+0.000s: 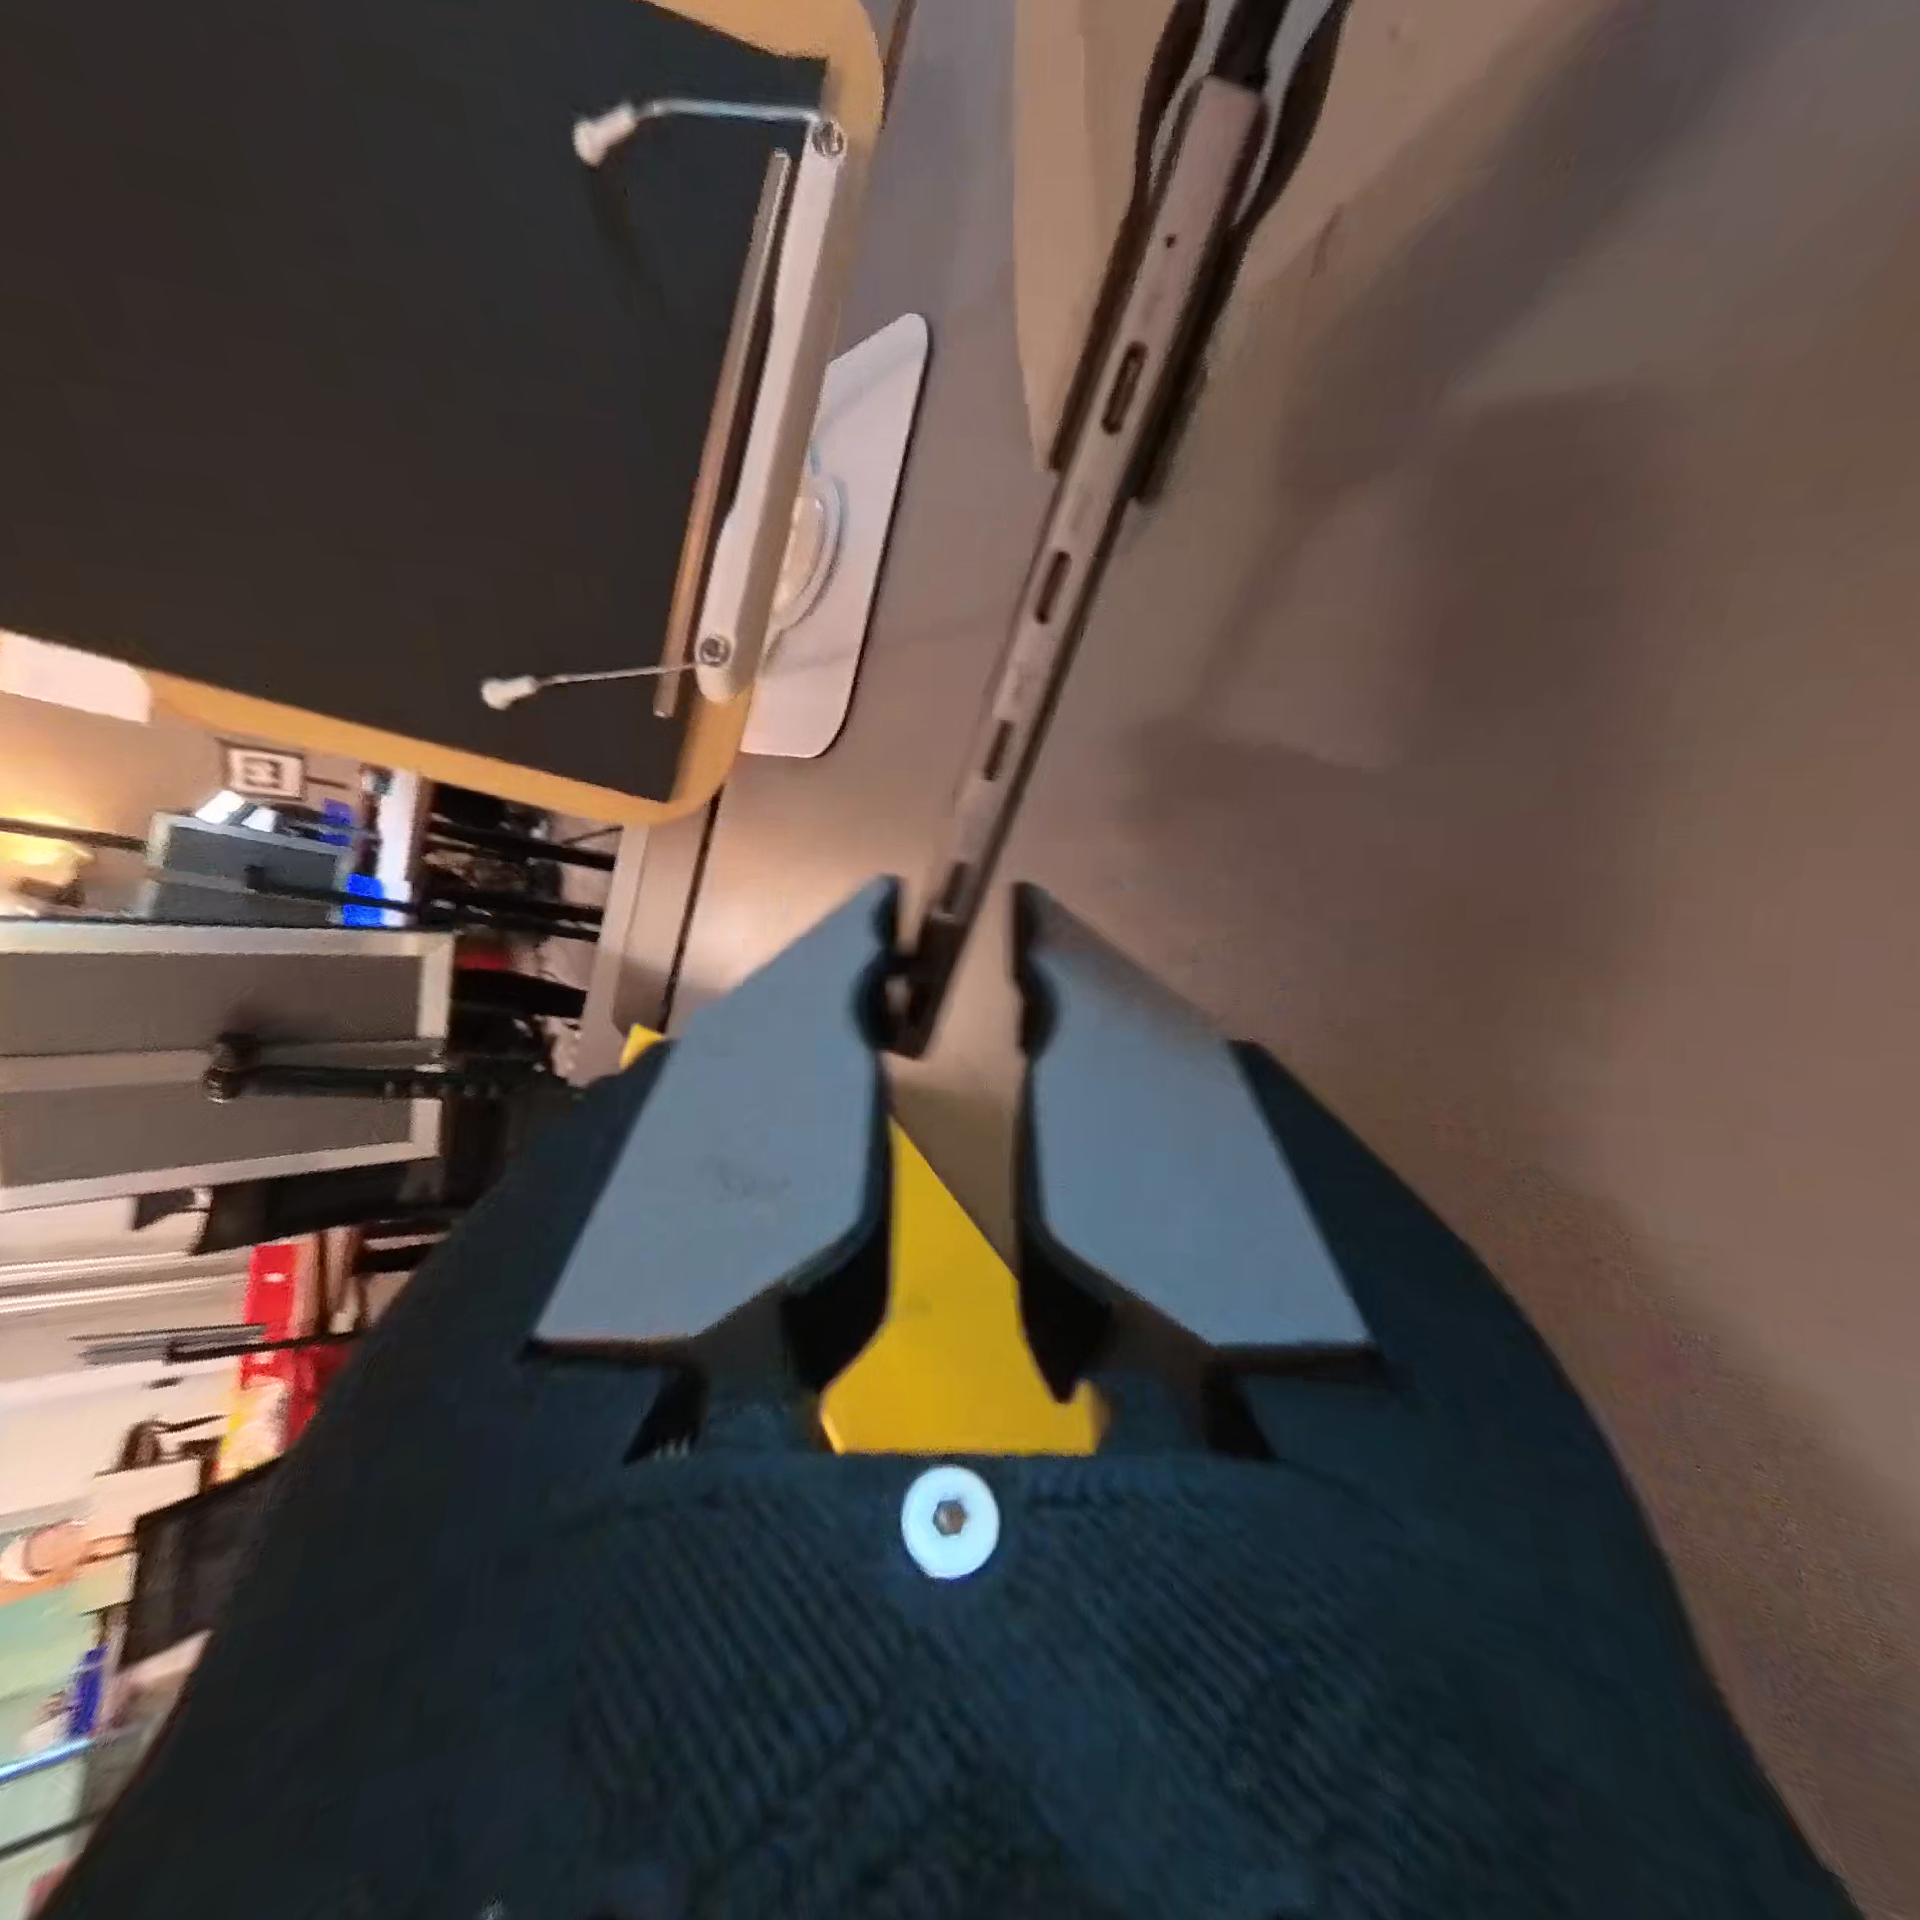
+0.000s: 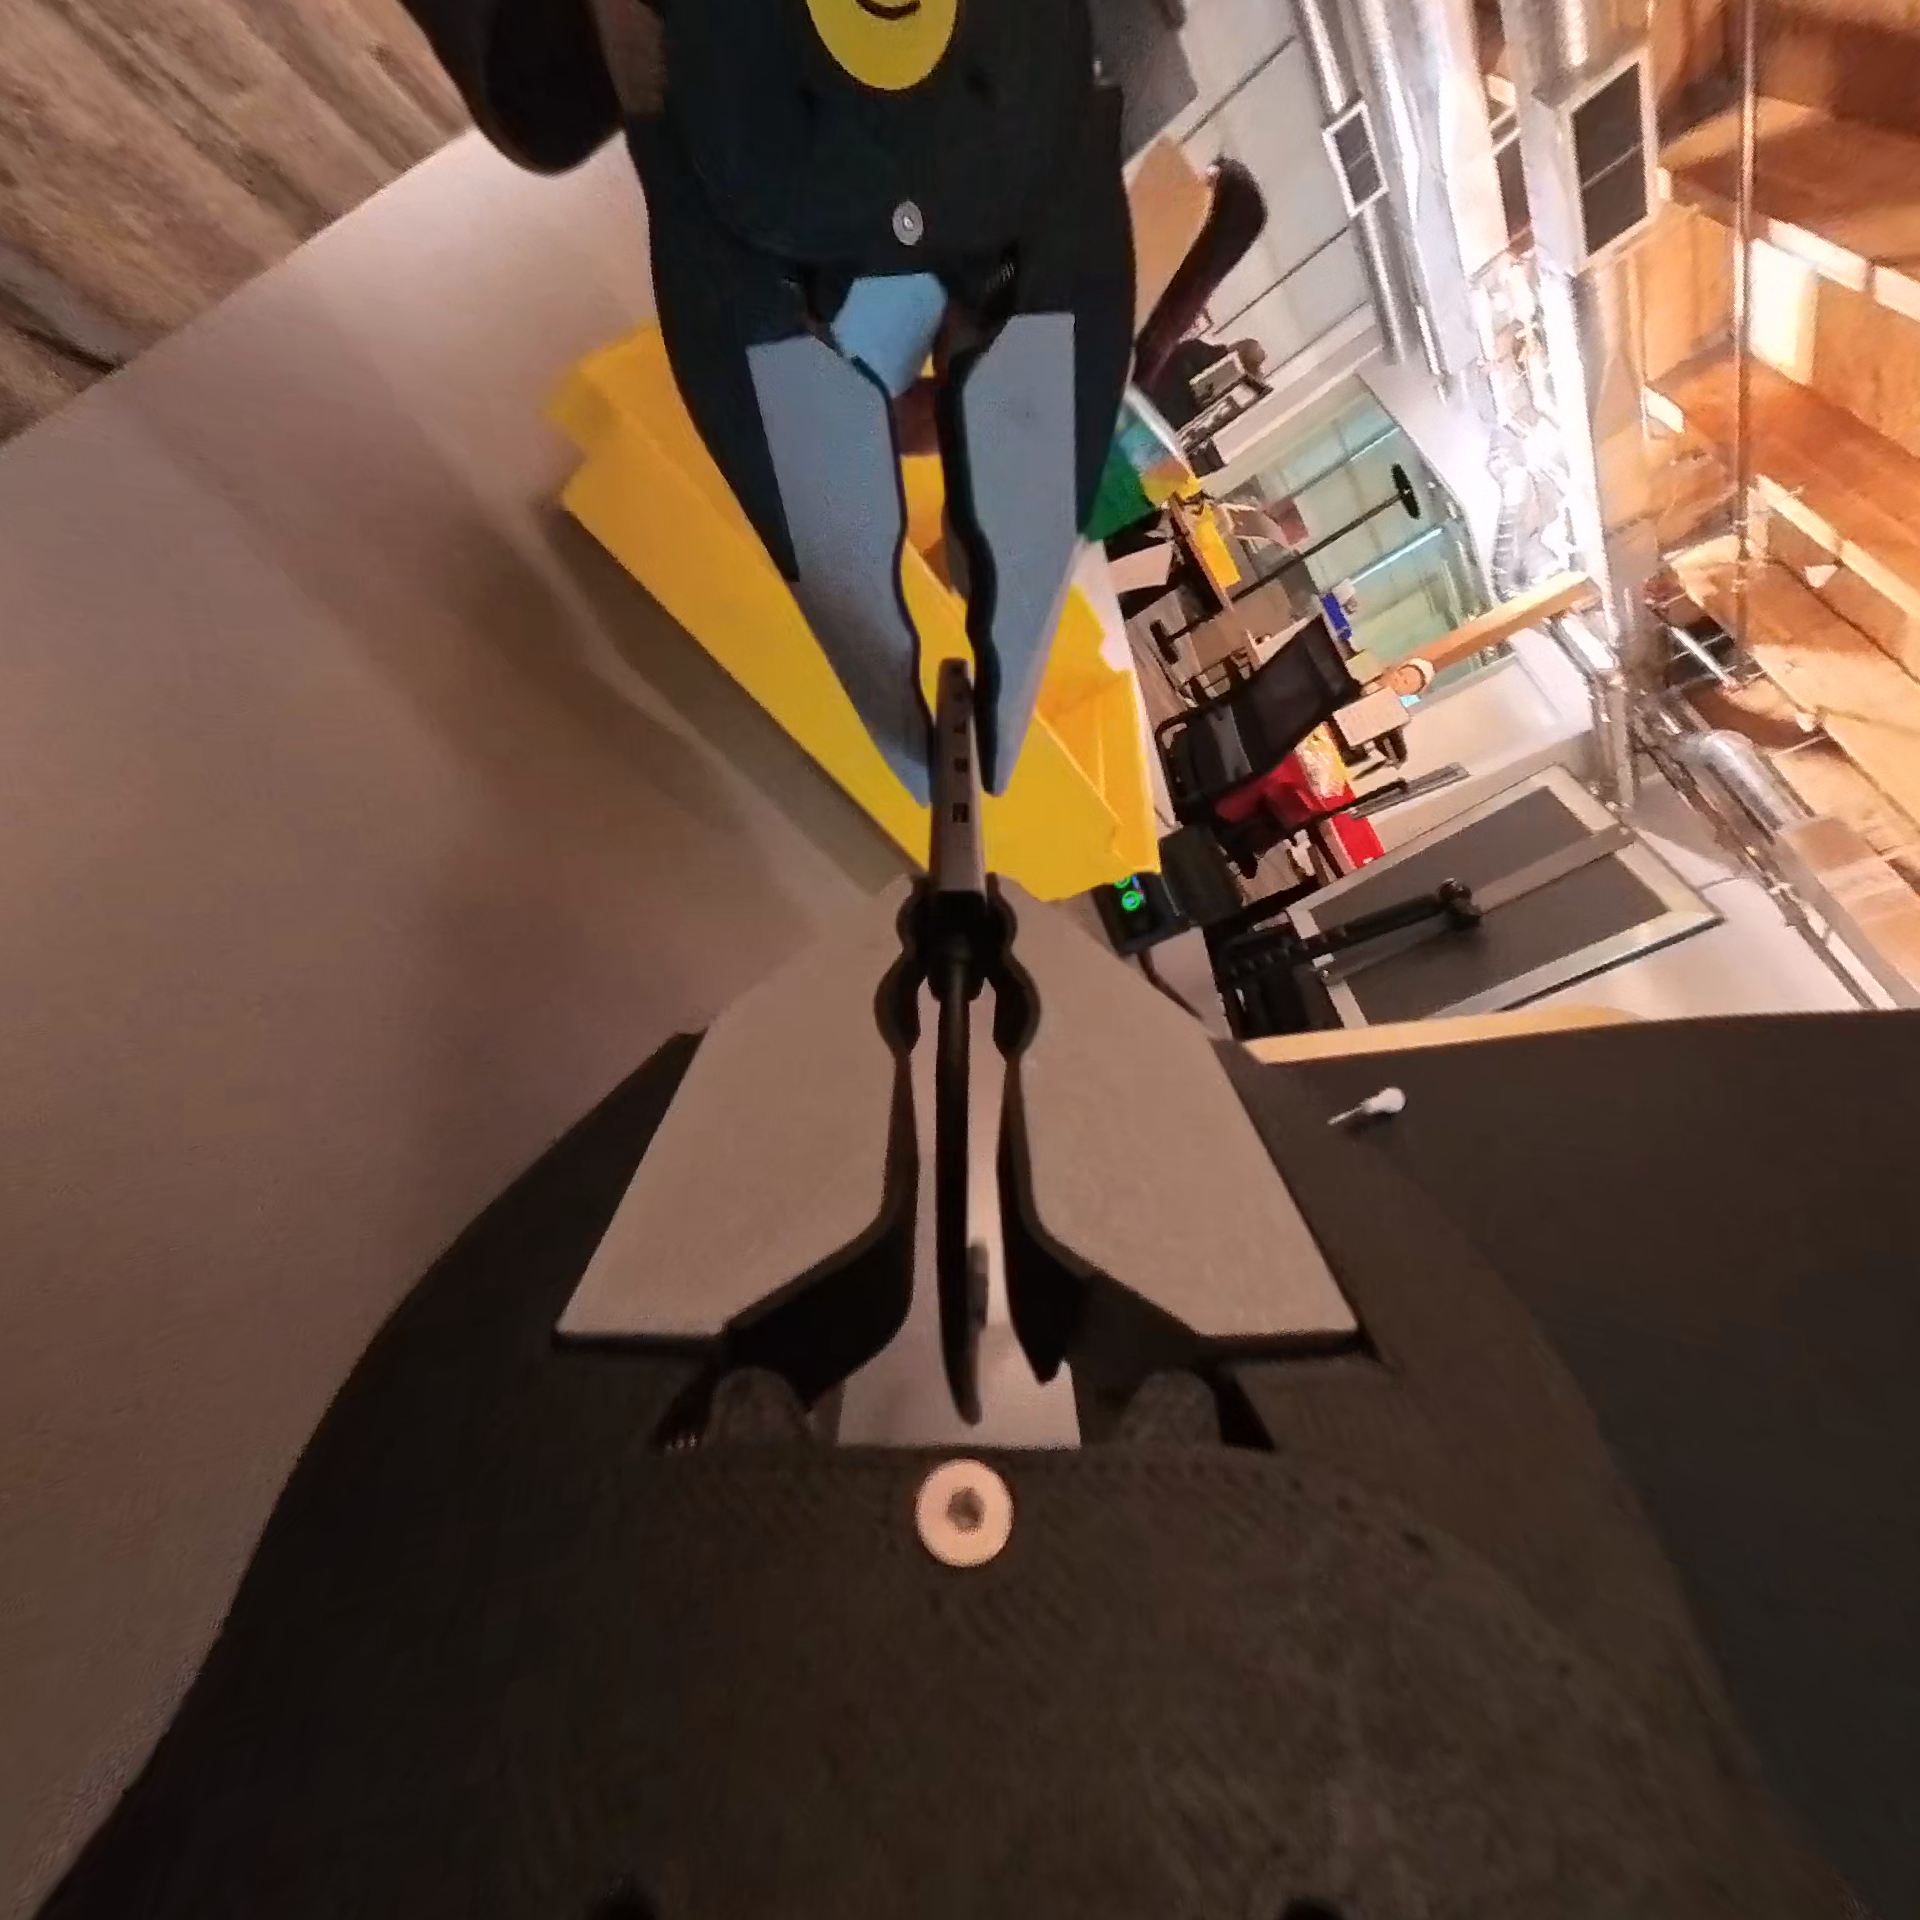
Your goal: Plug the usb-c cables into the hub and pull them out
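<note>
Hub (image 2: 958, 805), a slim grey bar, hangs in the air above the table (image 2: 312, 727), its cable end clamped in the right tongs (image 2: 956, 920). At the hub's far end the left tongs (image 1: 951, 940) stand apart around its tip (one finger perhaps touching). Best close there squarely, keeping ports unobstructed.

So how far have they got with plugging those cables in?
Early, it seems. The hub is lifted edge-on: the right gripper clamps the end where its black lead comes out, while the left gripper stands open around the other end. The side ports that show look empty. No loose cable is visible, so plugging and unplugging remain.
</note>
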`<action>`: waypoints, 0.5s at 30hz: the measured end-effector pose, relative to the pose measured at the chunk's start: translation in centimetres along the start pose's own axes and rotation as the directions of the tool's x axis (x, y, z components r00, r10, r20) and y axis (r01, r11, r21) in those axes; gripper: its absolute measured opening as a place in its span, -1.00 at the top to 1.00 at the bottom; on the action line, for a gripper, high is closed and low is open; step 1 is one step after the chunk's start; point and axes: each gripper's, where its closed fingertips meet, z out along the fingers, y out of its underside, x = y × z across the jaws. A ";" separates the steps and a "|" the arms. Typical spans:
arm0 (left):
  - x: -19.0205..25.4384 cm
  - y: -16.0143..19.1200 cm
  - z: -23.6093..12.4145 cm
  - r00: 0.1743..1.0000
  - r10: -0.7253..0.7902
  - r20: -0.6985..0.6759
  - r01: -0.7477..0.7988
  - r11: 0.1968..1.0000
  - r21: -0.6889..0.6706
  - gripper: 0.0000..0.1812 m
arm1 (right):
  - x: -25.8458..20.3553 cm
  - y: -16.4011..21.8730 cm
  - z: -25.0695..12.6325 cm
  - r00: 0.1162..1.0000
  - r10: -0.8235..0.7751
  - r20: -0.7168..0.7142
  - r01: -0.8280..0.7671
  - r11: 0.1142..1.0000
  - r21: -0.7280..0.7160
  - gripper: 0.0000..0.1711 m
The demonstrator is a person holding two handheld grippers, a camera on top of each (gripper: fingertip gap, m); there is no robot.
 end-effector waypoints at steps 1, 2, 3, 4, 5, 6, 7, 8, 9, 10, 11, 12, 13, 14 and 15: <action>0.2 -0.1 0.3 1.000 0.021 0.002 -0.021 1.000 0.003 0.87 | -0.2 0.5 -0.2 1.000 0.001 0.022 -0.001 1.000 -0.010 0.92; 0.5 -0.3 0.6 0.999 0.037 -0.002 -0.037 0.999 -0.003 0.88 | -0.3 1.3 -0.5 0.999 0.020 0.043 -0.018 0.999 -0.033 0.93; 0.8 -0.4 1.0 0.997 0.076 0.014 -0.076 0.997 -0.016 0.89 | -0.3 2.6 -0.8 0.996 0.061 0.063 -0.055 0.995 -0.087 0.92; 0.7 -0.2 1.5 0.982 0.176 0.074 -0.171 0.983 -0.065 0.91 | -0.5 4.3 -1.3 0.990 0.118 0.082 -0.103 0.980 -0.168 0.88; 0.4 0.2 2.1 0.939 0.313 0.141 -0.292 0.944 -0.151 0.91 | -0.8 5.8 -1.7 0.976 0.186 0.112 -0.155 0.959 -0.238 0.67; 0.7 0.5 2.9 0.892 0.422 0.163 -0.385 0.897 -0.216 0.91 | -1.1 6.8 -2.2 0.954 0.265 0.142 -0.219 0.937 -0.273 0.56; 1.4 0.9 3.9 0.867 0.478 0.144 -0.430 0.862 -0.269 0.91 | -1.1 7.2 -2.7 0.928 0.336 0.159 -0.285 0.918 -0.277 0.55; 2.4 1.0 5.0 0.858 0.500 0.120 -0.451 0.843 -0.292 0.91 | -0.9 7.1 -3.0 0.905 0.389 0.170 -0.341 0.904 -0.257 0.50; 3.4 0.7 6.1 0.857 0.506 0.099 -0.465 0.841 -0.276 0.91 | -0.5 6.8 -3.3 0.889 0.426 0.169 -0.388 0.895 -0.219 0.47; 4.3 0.4 7.1 0.867 0.493 0.073 -0.463 0.850 -0.253 0.92 | 0.3 6.5 -3.4 0.881 0.449 0.148 -0.423 0.889 -0.177 0.50; 5.2 0.1 7.9 0.885 0.463 0.038 -0.444 0.866 -0.230 0.92 | 1.2 6.4 -3.5 0.881 0.460 0.107 -0.444 0.884 -0.147 0.53; 6.0 -0.4 8.6 0.904 0.429 -0.004 -0.420 0.884 -0.203 0.92 | 2.2 6.8 -3.5 0.885 0.464 0.046 -0.454 0.880 -0.140 0.55; 6.5 -1.0 9.2 0.917 0.396 -0.038 -0.396 0.902 -0.174 0.91 | 3.3 7.5 -3.5 0.884 0.467 -0.027 -0.465 0.872 -0.154 0.54; 6.7 -1.7 9.6 0.929 0.366 -0.058 -0.370 0.917 -0.148 0.80 | 4.2 8.5 -3.6 0.874 0.477 -0.097 -0.486 0.856 -0.176 0.54; 6.5 -2.3 10.0 0.943 0.328 -0.057 -0.333 0.934 -0.130 0.60 | 4.8 9.4 -3.7 0.853 0.502 -0.146 -0.522 0.830 -0.195 0.54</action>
